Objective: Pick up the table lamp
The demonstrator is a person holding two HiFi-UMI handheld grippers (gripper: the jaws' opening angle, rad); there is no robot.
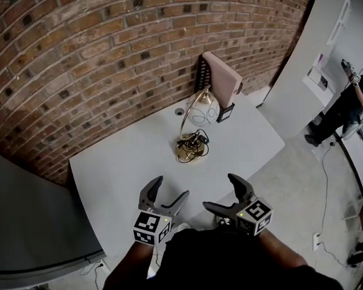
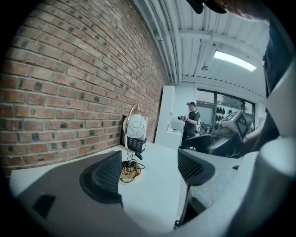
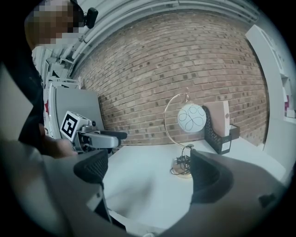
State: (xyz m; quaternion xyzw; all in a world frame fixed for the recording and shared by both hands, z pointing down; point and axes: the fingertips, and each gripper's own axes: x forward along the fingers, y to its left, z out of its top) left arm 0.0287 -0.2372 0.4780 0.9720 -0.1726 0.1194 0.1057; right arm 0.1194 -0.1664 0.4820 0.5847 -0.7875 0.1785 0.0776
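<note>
The table lamp [image 1: 196, 126] stands near the far side of the white table [image 1: 129, 167]: a thin gold arc, a white globe shade [image 3: 192, 117] with dark line patterns, and a round gold base [image 2: 129, 172] with black cord bundled on it. My left gripper [image 1: 169, 197] is open above the table's near edge, well short of the lamp. My right gripper [image 1: 222, 195] hovers open beside it, also empty. In the right gripper view the left gripper [image 3: 99, 137] shows at the left.
A black mesh file holder [image 1: 223, 107] with a pink folder [image 1: 222, 77] stands by the brick wall behind the lamp. A grey panel [image 1: 30, 230] flanks the table's left. A person [image 1: 341, 109] stands far right near cables on the floor.
</note>
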